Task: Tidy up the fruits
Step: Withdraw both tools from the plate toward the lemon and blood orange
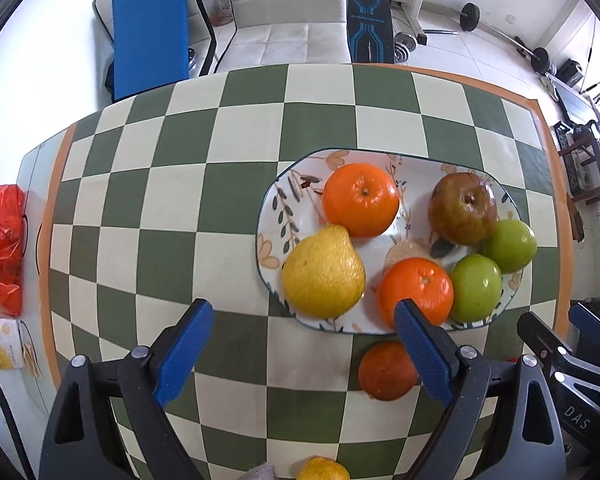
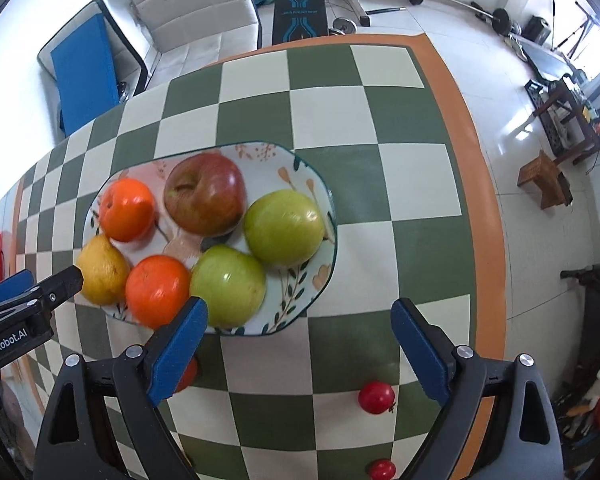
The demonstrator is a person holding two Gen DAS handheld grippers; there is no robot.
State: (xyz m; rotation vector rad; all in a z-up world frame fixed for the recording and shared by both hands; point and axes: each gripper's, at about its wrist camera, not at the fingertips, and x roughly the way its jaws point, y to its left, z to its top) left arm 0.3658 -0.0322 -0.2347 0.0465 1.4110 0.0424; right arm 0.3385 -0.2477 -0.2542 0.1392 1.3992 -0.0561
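A floral oval plate (image 1: pixel 276 200) (image 2: pixel 320 276) holds two oranges (image 1: pixel 361 199) (image 1: pixel 416 288), a yellow pear-shaped lemon (image 1: pixel 323 274) (image 2: pixel 100 276), a red-brown apple (image 1: pixel 462 208) (image 2: pixel 206 194) and two green apples (image 1: pixel 476 286) (image 1: pixel 510 245) (image 2: pixel 284 227). Another orange (image 1: pixel 384 372) lies on the table in front of the plate, and a yellow fruit (image 1: pixel 322 470) sits at the bottom edge. Two small red fruits (image 2: pixel 377 397) (image 2: pixel 381 470) lie near the right gripper. My left gripper (image 1: pixel 304 344) is open and empty above the table. My right gripper (image 2: pixel 300 344) is open and empty.
The table has a green-and-cream checked cloth (image 1: pixel 180 220) with an orange border (image 2: pixel 484 220). A red plastic bag (image 1: pixel 0 240) and a box (image 1: pixel 0 344) sit at the left end. Chairs, a sofa and gym gear stand beyond the table.
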